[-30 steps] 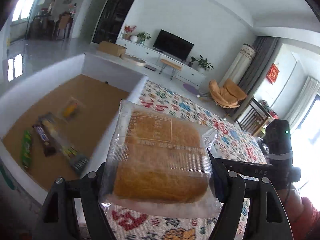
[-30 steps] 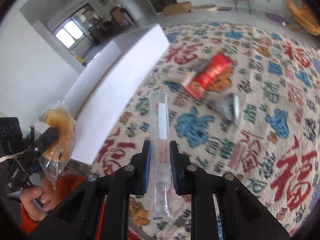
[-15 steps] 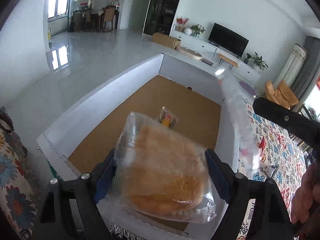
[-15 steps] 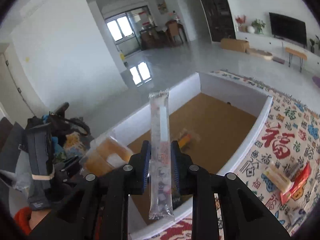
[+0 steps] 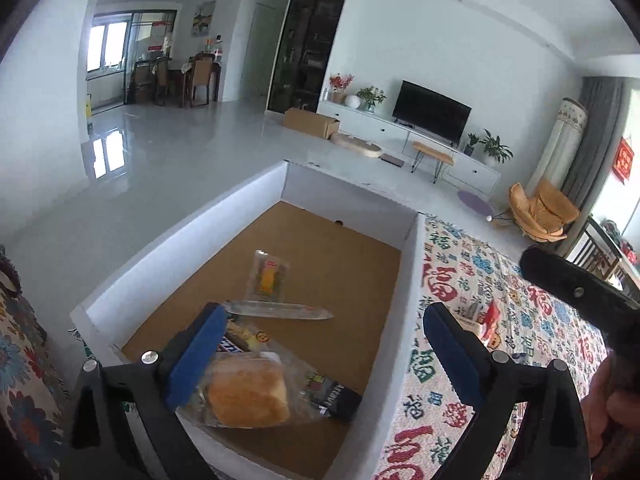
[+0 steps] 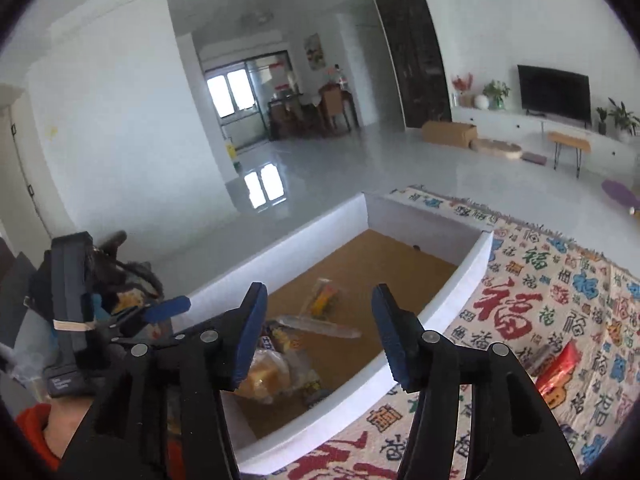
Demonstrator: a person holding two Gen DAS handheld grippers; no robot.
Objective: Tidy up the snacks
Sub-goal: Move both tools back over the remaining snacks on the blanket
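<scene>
My left tongs (image 5: 320,332): just opened wide, empty.
My right tongs (image 6: 318,326): just opened, empty.
Bread (image 5: 248,394): in box (image 5: 404,320).
Tube (image 5: 280,311): in box.

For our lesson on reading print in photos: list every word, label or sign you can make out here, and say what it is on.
"福": repeated all over the patterned cloth, in red, blue and green.
Snack wrappers in the box: print too small and blurred to read.
Red hanging by the window: too small to read.
</scene>
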